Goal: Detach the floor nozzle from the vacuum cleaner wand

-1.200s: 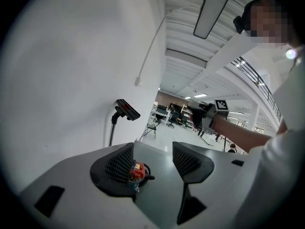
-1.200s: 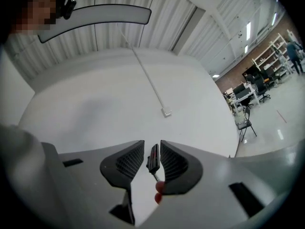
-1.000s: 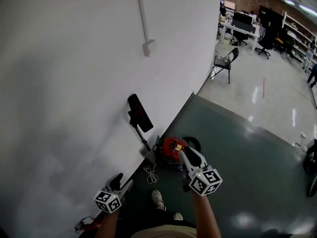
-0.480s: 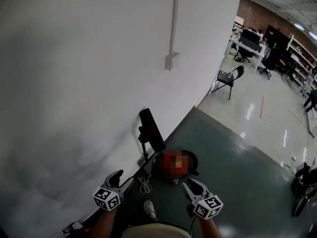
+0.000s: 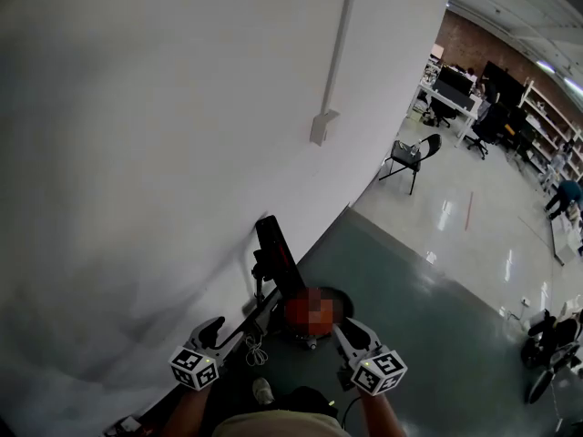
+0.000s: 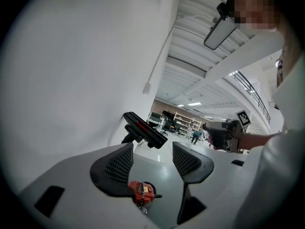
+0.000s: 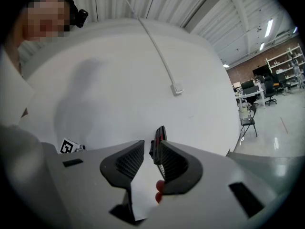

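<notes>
The black floor nozzle stands upended against the white wall on its dark wand. The wand runs down to the red vacuum body on the green floor. My left gripper hangs near the wall, short of the wand, open with nothing between its jaws. In the left gripper view the nozzle shows beyond the jaws and the red body below. My right gripper sits at the near right of the red body, shut and empty. In its own view the nozzle lies ahead.
A coiled cable lies on the floor by the wall, with the person's shoe close by. A conduit with a box runs up the wall. A folding chair and desks stand farther off.
The head view has swung up the wall, so the nozzle sits lower in frame. My right gripper has drawn back from over the red body to its near side. The left gripper's jaws look unchanged.
</notes>
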The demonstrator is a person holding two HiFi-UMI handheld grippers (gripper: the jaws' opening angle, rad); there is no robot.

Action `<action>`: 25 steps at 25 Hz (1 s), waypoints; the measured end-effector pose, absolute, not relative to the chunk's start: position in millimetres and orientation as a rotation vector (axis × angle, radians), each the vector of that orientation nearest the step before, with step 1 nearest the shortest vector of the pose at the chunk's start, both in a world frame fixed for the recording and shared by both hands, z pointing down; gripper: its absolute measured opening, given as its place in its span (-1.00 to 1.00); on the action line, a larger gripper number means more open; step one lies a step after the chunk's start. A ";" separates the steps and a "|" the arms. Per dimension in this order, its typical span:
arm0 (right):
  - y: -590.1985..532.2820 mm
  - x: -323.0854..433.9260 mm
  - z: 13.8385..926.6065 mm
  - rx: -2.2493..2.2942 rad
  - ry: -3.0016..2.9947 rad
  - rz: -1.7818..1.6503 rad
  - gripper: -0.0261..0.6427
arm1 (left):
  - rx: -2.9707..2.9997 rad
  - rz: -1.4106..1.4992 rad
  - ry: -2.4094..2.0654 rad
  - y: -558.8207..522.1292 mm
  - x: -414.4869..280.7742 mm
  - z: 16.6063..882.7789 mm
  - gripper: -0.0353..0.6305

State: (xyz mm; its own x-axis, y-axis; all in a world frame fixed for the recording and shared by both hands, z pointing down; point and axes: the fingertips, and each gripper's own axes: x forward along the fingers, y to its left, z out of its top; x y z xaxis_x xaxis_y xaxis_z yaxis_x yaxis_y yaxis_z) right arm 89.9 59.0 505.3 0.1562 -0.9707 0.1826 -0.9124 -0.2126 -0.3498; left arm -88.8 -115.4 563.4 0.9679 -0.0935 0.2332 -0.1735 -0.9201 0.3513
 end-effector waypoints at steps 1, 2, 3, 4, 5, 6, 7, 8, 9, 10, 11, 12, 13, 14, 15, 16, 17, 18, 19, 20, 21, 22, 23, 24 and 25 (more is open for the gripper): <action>55.2 91.6 504.6 -2.262 1.870 -0.557 -0.65 | 2.739 0.298 -0.192 -116.9 -86.1 563.2 -0.09; 51.1 93.8 504.4 -2.258 1.878 -0.558 -0.65 | 2.737 0.297 -0.192 -118.6 -82.9 562.9 -0.09; 46.4 96.7 504.7 -2.254 1.888 -0.560 -0.65 | 2.736 0.297 -0.194 -120.7 -79.0 563.1 -0.09; 41.5 100.1 505.7 -2.248 1.900 -0.563 -0.65 | 2.735 0.300 -0.196 -122.9 -74.7 563.9 -0.09; 36.5 103.8 507.6 -2.241 1.912 -0.567 -0.65 | 2.734 0.306 -0.199 -124.9 -70.5 565.6 -0.09; 31.6 107.8 510.2 -2.231 1.923 -0.572 -0.65 | 2.735 0.316 -0.204 -127.1 -66.6 567.8 -0.09; 26.5 112.1 513.2 -2.220 1.933 -0.580 -0.65 | 2.737 0.327 -0.213 -129.8 -63.3 570.0 -0.09; 21.2 117.0 516.2 -2.208 1.942 -0.589 -0.65 | 2.740 0.338 -0.227 -133.6 -60.3 571.7 -0.09; 15.5 122.3 519.1 -2.194 1.950 -0.600 -0.65 | 2.742 0.346 -0.247 -138.5 -57.6 572.6 -0.09; 9.7 128.1 521.4 -2.179 1.960 -0.611 -0.65 | 2.742 0.351 -0.271 -144.2 -55.1 572.7 -0.09; 3.7 134.4 523.0 -2.164 1.970 -0.621 -0.65 | 2.739 0.353 -0.299 -150.3 -52.2 572.0 -0.09; -2.6 141.0 523.8 -2.149 1.984 -0.629 -0.65 | 2.734 0.353 -0.327 -156.2 -48.8 570.9 -0.09; -9.0 147.9 523.7 -2.134 2.000 -0.634 -0.65 | 2.728 0.353 -0.353 -161.4 -44.5 569.8 -0.09; -15.5 154.9 523.0 -2.120 2.020 -0.635 -0.65 | 2.722 0.356 -0.376 -165.5 -39.4 568.8 -0.09; -22.0 161.9 521.8 -2.107 2.041 -0.635 -0.65 | 2.717 0.360 -0.394 -168.5 -34.0 567.8 -0.09; -28.2 168.7 520.4 -2.095 2.060 -0.635 -0.65 | 2.713 0.365 -0.408 -170.7 -28.6 566.7 -0.09; -34.1 175.0 518.8 -2.083 2.076 -0.635 -0.65 | 2.710 0.371 -0.421 -172.4 -23.7 565.6 -0.09; -39.6 180.8 516.9 -2.070 2.089 -0.634 -0.65 | 2.706 0.376 -0.432 -174.1 -19.5 564.7 -0.09; -44.8 186.2 514.8 -2.057 2.099 -0.633 -0.65 | 2.702 0.380 -0.445 -175.8 -15.8 564.0 -0.09; -49.7 191.2 513.0 -2.045 2.110 -0.631 -0.65 | 2.698 0.383 -0.458 -177.6 -12.4 563.6 -0.09; -54.2 195.7 511.8 -2.033 2.121 -0.631 -0.65 | 2.693 0.385 -0.471 -179.1 -9.2 563.5 -0.09; -58.5 199.8 511.3 -2.023 2.132 -0.632 -0.65 | 2.687 0.386 -0.485 -180.4 -6.2 563.8 -0.09; -62.5 203.3 511.7 -2.012 2.144 -0.634 -0.65 | 2.682 0.387 -0.498 -181.3 -3.5 564.5 -0.09; -66.5 206.4 513.0 -2.001 2.155 -0.639 -0.65 | 2.677 0.389 -0.510 -182.1 -1.1 565.6 -0.09; -70.4 208.9 514.7 -1.989 2.165 -0.646 -0.65 | 2.672 0.391 -0.521 -182.8 0.9 566.8 -0.09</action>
State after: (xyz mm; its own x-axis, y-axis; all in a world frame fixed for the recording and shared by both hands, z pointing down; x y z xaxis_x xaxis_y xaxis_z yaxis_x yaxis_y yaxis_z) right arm 208.9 -70.4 514.7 -0.1220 -0.9746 0.1879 -0.9183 0.0390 -0.3939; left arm 0.9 -182.8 566.8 0.8919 -0.3001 0.3384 -0.4087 -0.8552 0.3187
